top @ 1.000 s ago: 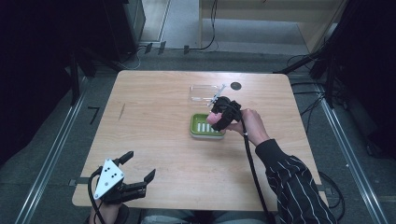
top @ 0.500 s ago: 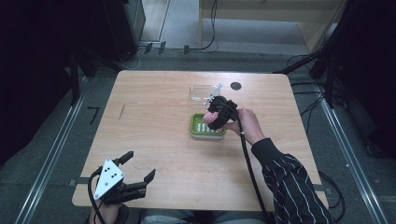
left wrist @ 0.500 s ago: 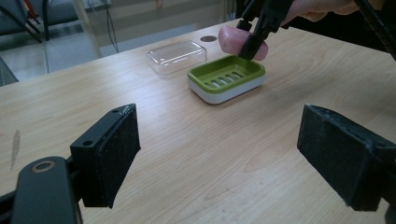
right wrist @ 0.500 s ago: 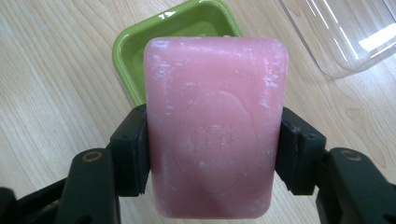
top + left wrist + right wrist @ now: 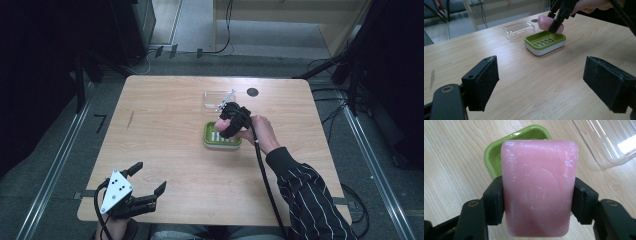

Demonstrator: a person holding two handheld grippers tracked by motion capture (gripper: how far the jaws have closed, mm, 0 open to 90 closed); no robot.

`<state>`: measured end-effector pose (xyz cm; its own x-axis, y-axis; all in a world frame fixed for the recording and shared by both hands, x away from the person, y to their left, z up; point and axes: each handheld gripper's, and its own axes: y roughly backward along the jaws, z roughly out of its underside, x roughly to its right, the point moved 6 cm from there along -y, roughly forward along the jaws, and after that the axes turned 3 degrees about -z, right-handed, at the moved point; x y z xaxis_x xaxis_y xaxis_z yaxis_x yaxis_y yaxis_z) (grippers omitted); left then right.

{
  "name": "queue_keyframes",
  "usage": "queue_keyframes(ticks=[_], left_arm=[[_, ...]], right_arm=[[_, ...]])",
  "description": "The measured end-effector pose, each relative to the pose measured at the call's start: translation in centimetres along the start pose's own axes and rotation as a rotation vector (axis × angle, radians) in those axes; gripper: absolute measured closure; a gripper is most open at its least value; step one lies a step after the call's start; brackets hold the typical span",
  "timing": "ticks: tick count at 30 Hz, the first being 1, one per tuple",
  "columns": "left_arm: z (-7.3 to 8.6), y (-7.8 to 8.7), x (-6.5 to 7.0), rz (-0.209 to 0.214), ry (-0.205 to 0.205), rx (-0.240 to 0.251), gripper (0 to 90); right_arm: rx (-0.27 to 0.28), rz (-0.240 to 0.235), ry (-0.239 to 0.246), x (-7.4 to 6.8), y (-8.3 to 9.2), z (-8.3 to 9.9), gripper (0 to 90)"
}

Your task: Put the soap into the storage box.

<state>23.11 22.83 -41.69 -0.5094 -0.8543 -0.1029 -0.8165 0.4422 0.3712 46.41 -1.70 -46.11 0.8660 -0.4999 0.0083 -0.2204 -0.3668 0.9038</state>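
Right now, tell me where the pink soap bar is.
The pink soap bar is clamped in the right hand-held gripper, held just above the green soap dish, right of the table's centre, with the clear lid just beyond.

Clear plastic lid (image 5: 218,98) sat on the wooden table (image 5: 165,130) just beyond the tool, a dark round spot (image 5: 252,92) beside it.

High view overhead, claw views low, sharing green dish (image 5: 222,136)
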Motion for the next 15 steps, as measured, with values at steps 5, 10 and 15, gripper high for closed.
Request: queue_keyframes(ticks=[5,10,15], left_arm=[[0.00,0.01,0.01,0.000,0.000,-0.001,13.9],[0.00,-0.01,0.03,0.002,-0.001,-0.001,13.9],[0.00,0.02,0.00,0.000,0.000,0.001,13.9]], right_arm=[[0.002,0.002,-0.003,0.14,-0.25,-0.08,38.4],[0.005,-0.001,-0.005,0.22,-0.39,-0.15,38.4],[-0.006,-0.007,-0.008,0.24,-0.90,-0.20,38.4]])
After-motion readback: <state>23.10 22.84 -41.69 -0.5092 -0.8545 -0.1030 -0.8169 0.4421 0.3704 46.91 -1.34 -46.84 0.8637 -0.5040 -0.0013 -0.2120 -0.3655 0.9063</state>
